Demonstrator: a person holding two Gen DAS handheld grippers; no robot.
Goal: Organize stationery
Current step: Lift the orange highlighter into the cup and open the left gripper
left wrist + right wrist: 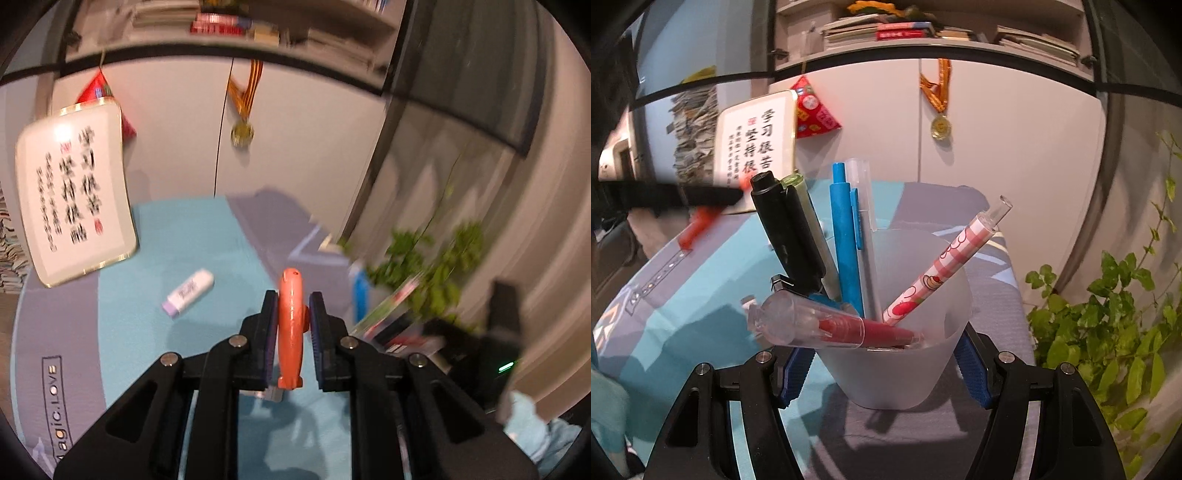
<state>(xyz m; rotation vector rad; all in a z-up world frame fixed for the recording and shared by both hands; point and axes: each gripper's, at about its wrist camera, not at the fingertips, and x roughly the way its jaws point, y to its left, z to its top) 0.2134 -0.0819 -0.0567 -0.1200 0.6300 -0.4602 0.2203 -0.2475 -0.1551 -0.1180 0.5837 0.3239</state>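
Note:
My left gripper [291, 310] is shut on an orange utility knife [290, 325], held upright above the blue desk mat [177, 350]. A white and purple correction tape [188, 292] lies on the mat ahead to the left. My right gripper [886, 354] is shut on a translucent pen cup [897, 369] that holds a black marker [786, 229], blue pens [844, 240], a pink patterned pen [945, 258] and a red pen [842, 326]. The left gripper with the orange knife shows blurred at the left of the right wrist view [698, 221].
A framed calligraphy sign [74, 192] stands at the back left of the mat. A medal [242, 133] hangs on the white cabinet. A green plant [1108, 314] is to the right. Books and a blue box [360, 295] sit at the mat's right edge.

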